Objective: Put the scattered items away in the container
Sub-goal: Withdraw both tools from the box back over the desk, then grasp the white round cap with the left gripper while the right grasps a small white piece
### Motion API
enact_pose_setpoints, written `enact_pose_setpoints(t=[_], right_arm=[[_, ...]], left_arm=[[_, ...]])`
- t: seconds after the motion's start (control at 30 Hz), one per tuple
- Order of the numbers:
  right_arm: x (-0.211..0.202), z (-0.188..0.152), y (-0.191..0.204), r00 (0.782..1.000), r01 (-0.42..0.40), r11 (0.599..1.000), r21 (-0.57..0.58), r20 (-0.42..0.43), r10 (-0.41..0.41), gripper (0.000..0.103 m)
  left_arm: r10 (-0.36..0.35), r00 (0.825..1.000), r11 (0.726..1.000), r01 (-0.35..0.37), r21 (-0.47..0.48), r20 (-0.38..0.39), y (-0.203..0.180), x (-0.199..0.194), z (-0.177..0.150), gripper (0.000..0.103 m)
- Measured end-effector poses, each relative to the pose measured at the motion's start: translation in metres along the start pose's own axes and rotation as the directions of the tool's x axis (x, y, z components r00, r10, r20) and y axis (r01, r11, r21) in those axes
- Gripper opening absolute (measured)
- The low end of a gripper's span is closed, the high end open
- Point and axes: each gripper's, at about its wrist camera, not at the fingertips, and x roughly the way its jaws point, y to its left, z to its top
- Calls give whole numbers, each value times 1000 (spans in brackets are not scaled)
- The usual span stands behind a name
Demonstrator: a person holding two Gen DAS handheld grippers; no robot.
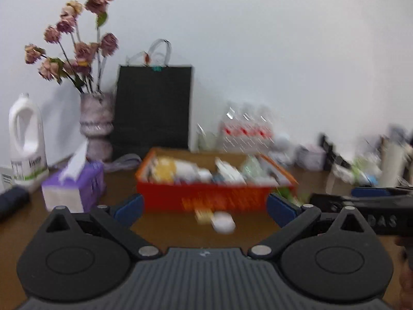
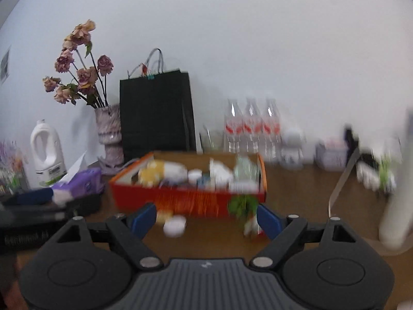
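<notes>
Motion blur smears the items heaped in the orange cardboard box (image 1: 214, 196) at frame centre, so none can be identified. The small white round object (image 2: 175, 226) before it and the green-leafed packet (image 2: 244, 206) are equally indistinct.

My right gripper (image 2: 206, 218) has its blue-padded fingers (image 2: 143, 218) spread wide with nothing between them. Dead ahead at twelve o'clock sits the orange box (image 2: 180, 199) on the brown table (image 2: 304, 196), already full of packets. Just this side of it lie a white round tub (image 2: 175, 226) and a small yellow item (image 2: 163, 216), both blurred. Towards one o'clock, a green-and-white packet (image 2: 246, 210) rests against the box's near corner. My left gripper (image 2: 44, 201) shows at nine o'clock.
</notes>
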Motion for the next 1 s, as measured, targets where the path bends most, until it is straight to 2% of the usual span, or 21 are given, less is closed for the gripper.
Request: enact_pose_setpoints(t=[0.17,0.3,0.37,0.5,0.57,0.63,0.7,0.77,0.83,0.9,0.97,1.0], right_arm=[[-25,-39,-7,995,30,1000,-3,-92,-30,84],[-34,-40,-18,996,56,998,28,-71,-54,84],[-30,-37,-23,996,64,998,28,-60,-62,83],[-2,-19,-32,995,79,996,32,-62,-77,83],[15,-9,-36,995,81,996,37,-62,-79,82],[31,3,-39,994,87,995,42,-69,-84,82],[46,14,-42,994,86,995,41,-66,-84,81],[58,22,-45,994,90,995,38,-62,-88,80],[72,25,-47,993,94,995,39,-72,-91,80],[90,24,-51,988,105,994,33,-116,-100,80],[103,16,-52,975,129,992,5,-186,-126,78],[106,9,-53,967,133,991,-12,-216,-133,77]], left_arm=[[-36,995,999,39,28,-95,-11,-21,-29,103],[-42,994,998,45,32,-100,-13,-19,-31,103],[-67,993,997,69,22,-100,-13,-9,-27,100],[-126,980,992,129,8,-153,-13,49,-11,87],[-143,971,990,144,-9,-192,-12,85,-4,74],[-162,956,986,163,-16,-245,-14,126,1,71],[-140,946,988,151,14,-291,-19,159,0,69],[-117,943,990,135,37,-313,-22,179,-3,69],[-115,938,991,129,21,-326,-22,193,-5,69],[-110,932,993,117,0,-345,-20,202,-8,62],[-98,928,995,98,-19,-359,-19,207,-12,46],[-81,935,997,82,-11,-344,-20,207,-13,41]])
